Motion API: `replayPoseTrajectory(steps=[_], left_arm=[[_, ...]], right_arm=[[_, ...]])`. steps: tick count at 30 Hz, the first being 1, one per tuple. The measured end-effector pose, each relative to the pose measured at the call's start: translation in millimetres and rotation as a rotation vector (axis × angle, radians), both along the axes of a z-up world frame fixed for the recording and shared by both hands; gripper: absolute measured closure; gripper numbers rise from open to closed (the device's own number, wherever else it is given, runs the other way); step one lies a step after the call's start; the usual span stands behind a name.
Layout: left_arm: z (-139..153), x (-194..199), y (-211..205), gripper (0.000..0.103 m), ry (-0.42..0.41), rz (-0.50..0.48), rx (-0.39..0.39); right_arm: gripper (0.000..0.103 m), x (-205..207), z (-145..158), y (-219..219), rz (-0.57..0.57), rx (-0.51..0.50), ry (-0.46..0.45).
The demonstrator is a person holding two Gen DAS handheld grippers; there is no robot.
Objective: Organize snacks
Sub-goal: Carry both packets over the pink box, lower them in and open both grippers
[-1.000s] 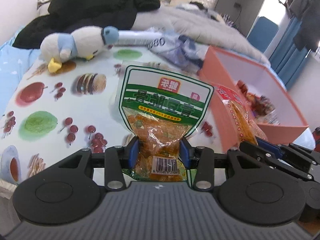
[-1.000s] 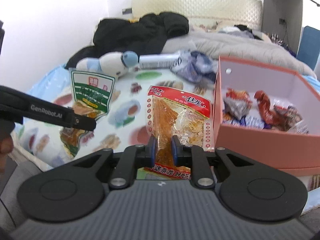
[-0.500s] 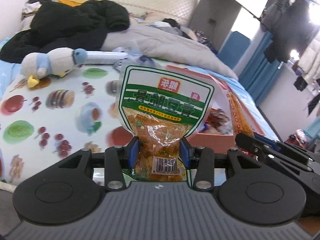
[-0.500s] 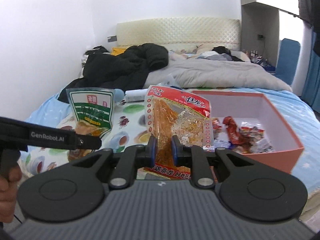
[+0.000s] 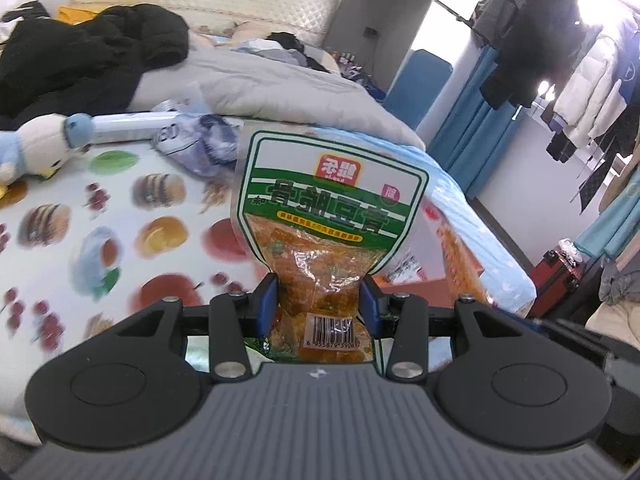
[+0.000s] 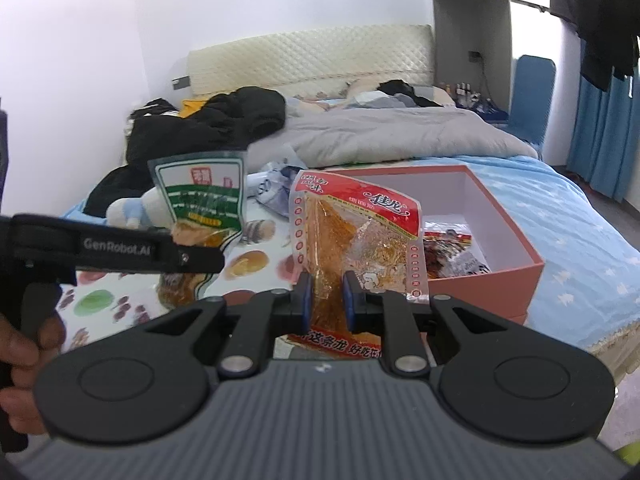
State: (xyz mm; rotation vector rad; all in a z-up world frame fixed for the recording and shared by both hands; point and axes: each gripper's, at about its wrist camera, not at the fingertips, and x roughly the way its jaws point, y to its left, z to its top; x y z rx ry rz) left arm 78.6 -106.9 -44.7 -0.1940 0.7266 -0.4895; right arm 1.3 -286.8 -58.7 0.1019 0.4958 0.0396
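My left gripper (image 5: 319,300) is shut on a green and white snack bag (image 5: 328,216) and holds it upright above the bed. That same green bag (image 6: 202,204) shows at the left of the right wrist view, behind the left gripper's black body. My right gripper (image 6: 325,300) is shut on a red snack bag (image 6: 356,236) of orange strips, also upright. Behind the red bag stands an open pink box (image 6: 520,268) with several snack packets in it. In the left wrist view the green bag hides most of the pink box (image 5: 420,284).
A fruit-print cloth (image 5: 120,232) covers the near part of the bed. A plush duck (image 5: 36,148), a white tube (image 5: 124,128) and a crumpled plastic bag (image 5: 200,144) lie behind it. Black clothes (image 6: 224,120) and a grey duvet (image 6: 392,132) fill the far end. A hand (image 6: 20,360) grips the left handle.
Both grippers have risen with their bags and tilted up, so the bed and box sit lower and farther in view. The left view has swung right toward the room.
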Motion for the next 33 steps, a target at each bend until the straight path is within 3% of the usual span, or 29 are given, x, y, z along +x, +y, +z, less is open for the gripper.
replayPoseTrajectory(steps=[12, 25, 33], left_arm=[[-8, 104, -86, 0.055, 0.005, -0.114, 0.02], [-73, 230, -138, 0.053, 0.106, -0.16, 0.068], [-98, 253, -147, 0.052, 0.142, -0.189, 0.072]], right_arm=[[0.083, 74, -16, -60, -0.078, 0.026, 0.012], [0.083, 168, -62, -103, -0.087, 0.06, 0.095], [0.082, 206, -87, -112, -0.085, 0.09, 0.151]])
